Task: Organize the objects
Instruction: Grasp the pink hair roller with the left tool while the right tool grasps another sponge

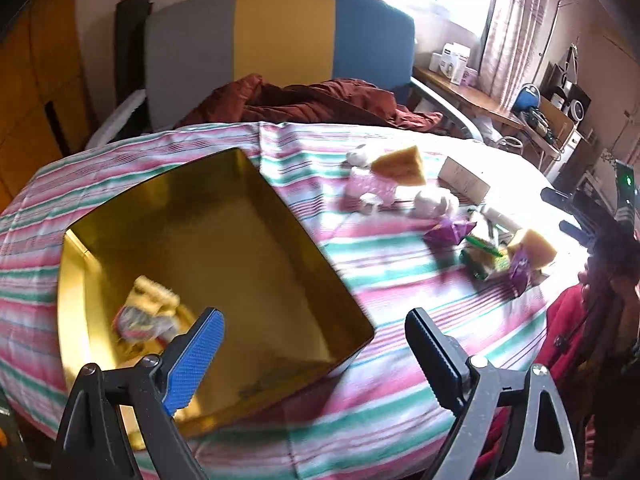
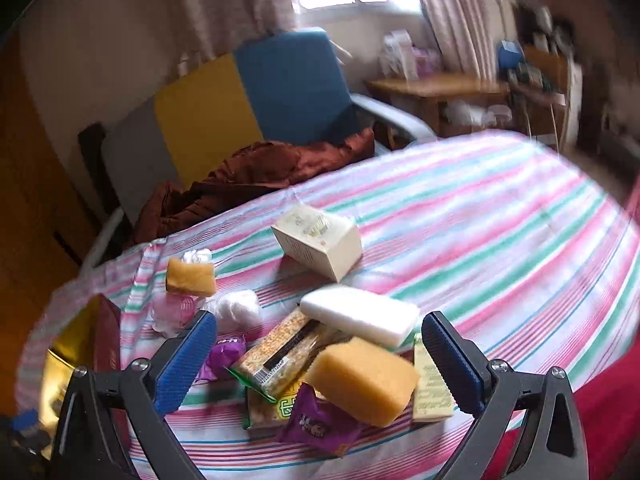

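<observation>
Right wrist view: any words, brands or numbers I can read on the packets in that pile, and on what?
Nothing reads cleanly.
Cracker pack: barcode with digits, too blurred to read.
Green-edged packet: one large printed character, not legible.
Purple wrapper: light lettering, blurred.
Pale yellow box: lines of small green print, too small.
Cream box: faint gold marks, unreadable.

Round worktop (image 2: 500,220) under a pink, green and white striped cloth. Landmark: gold tin box (image 1: 224,264), open, on the cloth. Beside it, toward the window: sponge (image 1: 400,166) on a pink plush toy (image 1: 370,188). Beyond these, a cream carton (image 2: 318,246). Farther from the box: white foam block (image 2: 360,318), second sponge (image 2: 366,380), snack packets (image 2: 280,356), purple wrappers (image 2: 316,426), heaped together.
</observation>
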`<state>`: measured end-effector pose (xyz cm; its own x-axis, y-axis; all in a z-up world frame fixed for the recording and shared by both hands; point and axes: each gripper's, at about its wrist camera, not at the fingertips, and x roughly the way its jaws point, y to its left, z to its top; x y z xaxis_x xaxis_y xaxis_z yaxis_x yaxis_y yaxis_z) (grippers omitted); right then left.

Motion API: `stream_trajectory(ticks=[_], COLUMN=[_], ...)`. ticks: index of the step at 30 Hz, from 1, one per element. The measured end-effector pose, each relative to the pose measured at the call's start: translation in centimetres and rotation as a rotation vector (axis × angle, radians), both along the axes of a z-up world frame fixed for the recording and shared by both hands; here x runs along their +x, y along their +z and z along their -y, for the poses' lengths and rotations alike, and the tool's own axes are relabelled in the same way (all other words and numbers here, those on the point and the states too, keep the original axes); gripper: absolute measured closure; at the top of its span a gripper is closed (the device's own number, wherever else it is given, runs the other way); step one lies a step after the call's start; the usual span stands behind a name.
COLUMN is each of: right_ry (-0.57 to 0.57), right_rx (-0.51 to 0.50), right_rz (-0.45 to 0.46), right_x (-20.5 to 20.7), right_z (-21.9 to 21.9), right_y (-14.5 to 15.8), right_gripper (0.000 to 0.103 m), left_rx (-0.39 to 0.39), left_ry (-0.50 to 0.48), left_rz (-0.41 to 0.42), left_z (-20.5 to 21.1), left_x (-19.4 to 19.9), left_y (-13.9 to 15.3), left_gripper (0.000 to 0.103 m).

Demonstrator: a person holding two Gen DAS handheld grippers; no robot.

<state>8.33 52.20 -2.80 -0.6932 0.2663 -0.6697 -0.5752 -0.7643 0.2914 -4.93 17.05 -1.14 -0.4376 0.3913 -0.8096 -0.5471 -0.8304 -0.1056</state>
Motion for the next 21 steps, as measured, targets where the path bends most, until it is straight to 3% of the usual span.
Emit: stream_trajectory(ticks=[4,9,18,21], right_ry=[-0.02,-0.007,0.047,0.061], right_rx=[-0.037,-0.079,-0.068,-0.072], right_rz=[-0.039,-0.056,-0.063,-0.058], right_x=[0.6,0.7,0.2,0.0], right_z=[-0.6,-0.8,0.1,0.2], right_y=[0.1,-0.1,0.1,0.0], right_gripper=[0.0,0.0,0.0,0.0], left_rx=[0.016,-0.048,-0.133,-0.181], left_ry=[-0.042,-0.114,-0.172,-0.185], left_rz=[0.029,-0.014,0.034,0.035], left_z=[-2.6,-6.7,-15.1,-17.3], left_x=[-1.1,-2.6,-8.3,-9.9], left_y=[0.1,0.2,-2.8,-4.4], left_gripper=[0.01,0.01,0.01,0.005])
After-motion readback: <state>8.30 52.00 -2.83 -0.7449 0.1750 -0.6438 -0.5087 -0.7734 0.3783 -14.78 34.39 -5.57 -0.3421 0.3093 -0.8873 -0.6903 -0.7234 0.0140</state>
